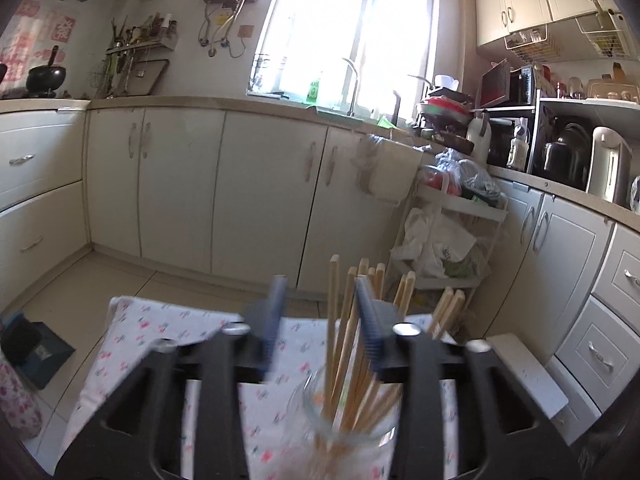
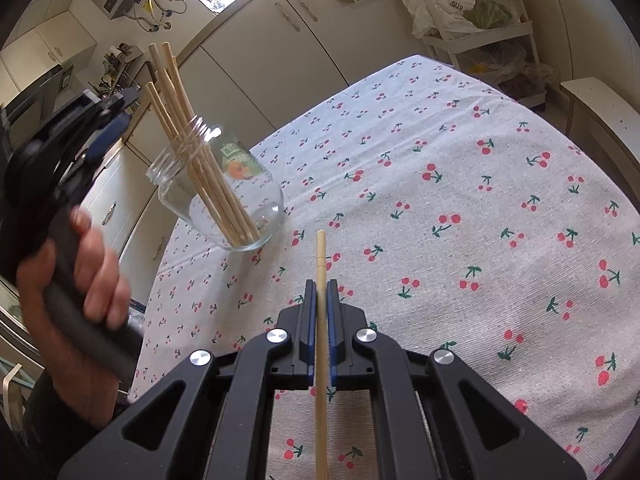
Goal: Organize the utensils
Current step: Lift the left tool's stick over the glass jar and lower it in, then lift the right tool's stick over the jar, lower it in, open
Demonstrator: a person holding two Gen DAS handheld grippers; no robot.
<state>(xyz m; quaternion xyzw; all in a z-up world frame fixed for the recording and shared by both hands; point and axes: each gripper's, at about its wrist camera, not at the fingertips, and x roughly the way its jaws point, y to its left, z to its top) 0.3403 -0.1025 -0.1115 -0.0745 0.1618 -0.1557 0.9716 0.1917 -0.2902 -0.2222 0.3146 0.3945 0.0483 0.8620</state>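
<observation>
While the right gripper [image 2: 319,286] clamps a single chopstick [image 2: 320,360] between its blue pads, the stick running straight out past the fingertips over the cloth [image 2: 460,220], the left gripper [image 1: 320,312] stands with its jaws parted and nothing pressed between them. Its right finger lies among the tops of the chopsticks [image 1: 344,344] standing in the jar [image 1: 348,420]; whether it touches them cannot be told.

The jar, clear glass with a threaded neck, sits on the cherry-printed cloth near the table's left edge as the right view has it. A label [image 2: 240,162] on its far side shows green and orange through the glass, but its writing is too small to read. On a white bag [image 2: 444,4] in the trolley beyond the table, dark digits show, perhaps "2010".

Only the right view shows the person's hand [image 2: 80,280] wrapped round the left gripper's black handle, the gripper up beside the stick tops and left of the jar. Only the left view shows the bright window [image 1: 352,32], the sink tap, a green bottle [image 1: 314,90] whose print is unreadable, red paper characters [image 1: 36,40] on the far wall, a microwave [image 1: 516,86] and a kettle [image 1: 608,166].
</observation>
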